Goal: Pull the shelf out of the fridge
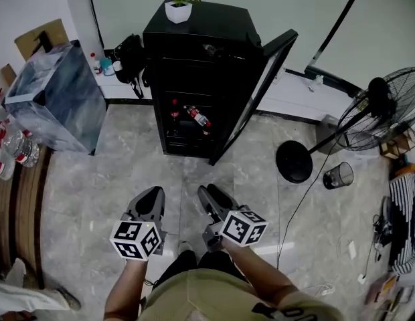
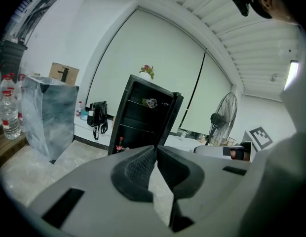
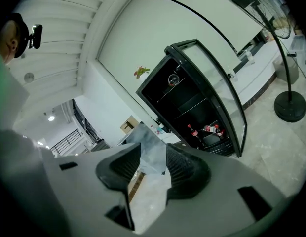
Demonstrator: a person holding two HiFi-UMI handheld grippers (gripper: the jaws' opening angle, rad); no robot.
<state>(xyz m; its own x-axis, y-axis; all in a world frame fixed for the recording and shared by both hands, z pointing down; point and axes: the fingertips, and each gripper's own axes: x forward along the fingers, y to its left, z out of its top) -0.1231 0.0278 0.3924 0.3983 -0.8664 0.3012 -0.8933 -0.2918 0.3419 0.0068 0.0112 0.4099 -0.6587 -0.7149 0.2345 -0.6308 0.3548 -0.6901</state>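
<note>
Floor (image 1: 114,179): pale marbled tile. Standing directly on it:
- a black fridge (image 1: 194,39) near the far wall, with its glass door (image 1: 258,92) swung open to the right
- a grey marbled box (image 1: 57,99) to the fridge's left
- a pedestal fan whose round base (image 1: 294,161) sits right of the door
- a wire bin (image 1: 338,175) just beside that base

A thin cable (image 1: 302,206) trails over the tiles. The fridge's lower shelf (image 1: 187,136) carries bottles (image 1: 197,117), one of them lying down. A potted plant (image 1: 179,4) sits on the fridge top.
</note>
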